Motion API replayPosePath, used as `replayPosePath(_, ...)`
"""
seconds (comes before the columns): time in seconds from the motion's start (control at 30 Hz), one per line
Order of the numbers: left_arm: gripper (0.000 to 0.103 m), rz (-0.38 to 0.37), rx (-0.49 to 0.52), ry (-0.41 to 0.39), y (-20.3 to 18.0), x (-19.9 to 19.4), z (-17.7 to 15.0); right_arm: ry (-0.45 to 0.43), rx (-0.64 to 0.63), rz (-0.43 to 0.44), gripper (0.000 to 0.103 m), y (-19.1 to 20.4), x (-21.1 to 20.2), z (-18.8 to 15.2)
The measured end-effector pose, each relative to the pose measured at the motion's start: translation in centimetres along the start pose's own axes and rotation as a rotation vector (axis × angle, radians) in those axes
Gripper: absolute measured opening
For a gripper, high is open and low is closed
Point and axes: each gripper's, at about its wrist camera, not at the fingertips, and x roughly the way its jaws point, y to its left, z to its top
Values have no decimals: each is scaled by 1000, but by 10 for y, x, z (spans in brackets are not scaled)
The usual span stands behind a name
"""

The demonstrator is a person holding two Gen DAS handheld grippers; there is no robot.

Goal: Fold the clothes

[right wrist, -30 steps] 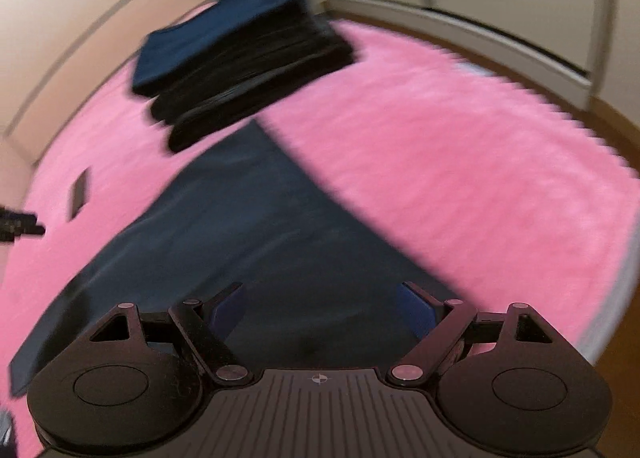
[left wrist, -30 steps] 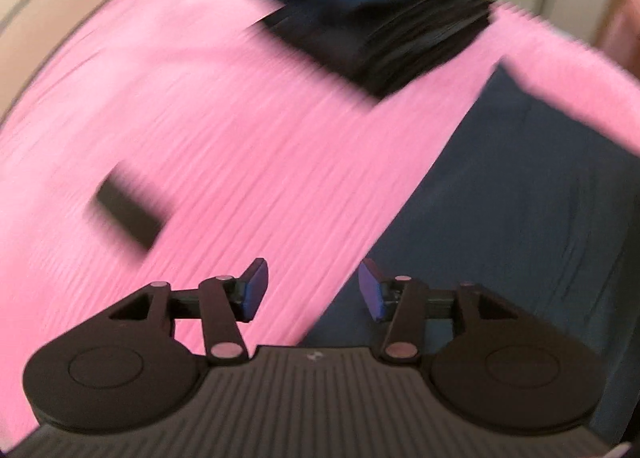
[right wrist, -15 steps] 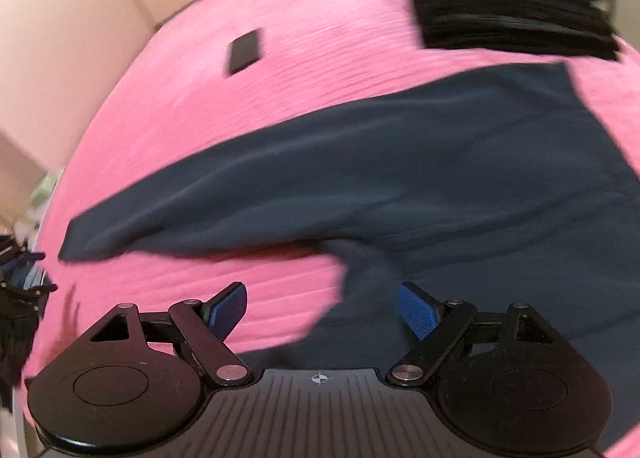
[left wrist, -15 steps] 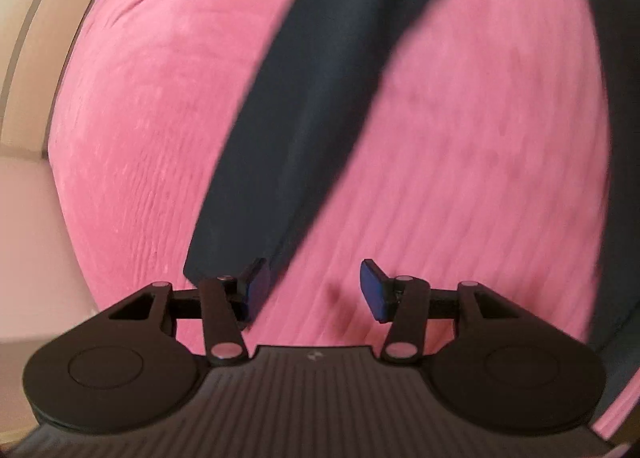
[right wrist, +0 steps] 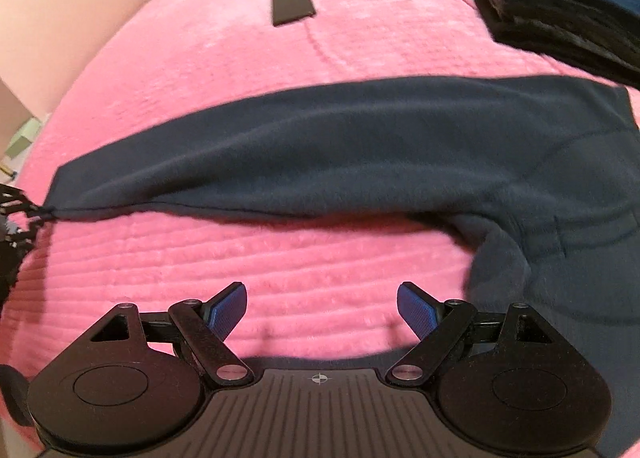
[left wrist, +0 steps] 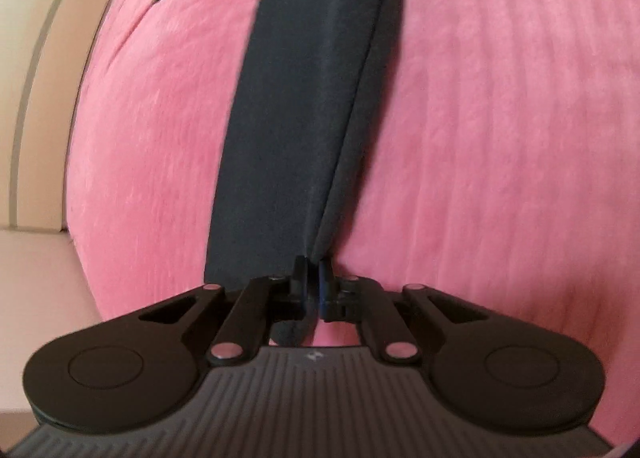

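Note:
A dark navy garment lies spread on a pink fleece blanket. One long sleeve or leg stretches away from my left gripper, which is shut on the end of it. In the right wrist view that same gripper shows at the far left edge, pinching the tip of the cloth. My right gripper is open above bare pink blanket, just left of the garment's body, with nothing between its blue pads.
A stack of folded dark clothes sits at the back right. A small flat black rectangle lies on the blanket further back. Beige wall or furniture borders the blanket on the left.
My left gripper moved onto the end of the sleeve and went from open to shut on it. The right gripper stayed open and shifted slightly nearer the garment.

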Motion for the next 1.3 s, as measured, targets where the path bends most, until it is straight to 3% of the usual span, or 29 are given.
replayPosePath(0.1, 1, -14, -26, 8, 4, -7, -7, 6, 16, -11, 85, 1, -9, -4)
replayPosePath(0.23, 3, -31, -20, 119, -4, 3, -19, 29, 15, -22, 85, 5, -17, -14)
replayPosePath(0.33, 10, -31, -149, 112, 6, -24, -33, 39, 11, -22, 85, 5, -24, -20)
replayPosePath(0.4, 15, -105, -315, 75, 15, -53, -41, 51, 11, -19, 85, 5, -28, -25)
replayPosePath(0.43, 26, -153, -391, 58, 15, -67, -46, 62, 11, -16, 85, 5, -29, -28)
replayPosePath(0.5, 38, -261, -536, 34, 10, -91, -50, 87, 9, -10, 85, 7, -31, -36)
replayPosePath(0.63, 48, -502, -766, -85, -10, -138, -57, 144, -24, 40, 86, 21, -31, -56)
replayPosePath(0.67, 53, -524, -750, -115, -19, -149, -56, 159, -43, 65, 86, 26, -31, -61)
replayPosePath(0.7, 71, -529, -704, -140, -30, -161, -53, 172, -79, 96, 86, 36, -31, -65)
replayPosePath(0.73, 79, -534, -658, -165, -42, -172, -50, 185, -127, 126, 86, 46, -31, -70)
replayPosePath(0.77, 79, -524, -578, -158, -55, -176, -46, 198, -175, 156, 87, 57, -31, -75)
replayPosePath(0.87, 71, -579, -488, -85, -77, -158, -47, 252, -341, 232, 89, 89, -26, -91)
replayPosePath(0.9, 54, -621, -508, -61, -78, -149, -49, 273, -400, 248, 89, 98, -23, -97)
replayPosePath(0.93, 29, -673, -548, -37, -76, -139, -51, 297, -464, 257, 89, 107, -20, -103)
replayPosePath(1.0, 4, -691, -545, -27, -71, -133, -50, 336, -588, 260, 90, 120, -14, -114)
replayPosePath(1.03, 4, -675, -516, -34, -69, -137, -49, 351, -652, 254, 90, 124, -12, -119)
replayPosePath(1.13, 3, -535, -474, -128, -50, -173, -56, 333, -745, 210, 90, 125, -14, -123)
replayPosePath(1.2, 3, -365, -433, -227, -40, -214, -63, 278, -702, 188, 90, 115, -25, -115)
replayPosePath(1.27, 3, -182, -315, -301, -54, -255, -71, 239, -630, 186, 91, 103, -36, -107)
replayPosePath(1.3, 3, -183, -275, -287, -67, -263, -77, 222, -589, 190, 99, 96, -42, -103)
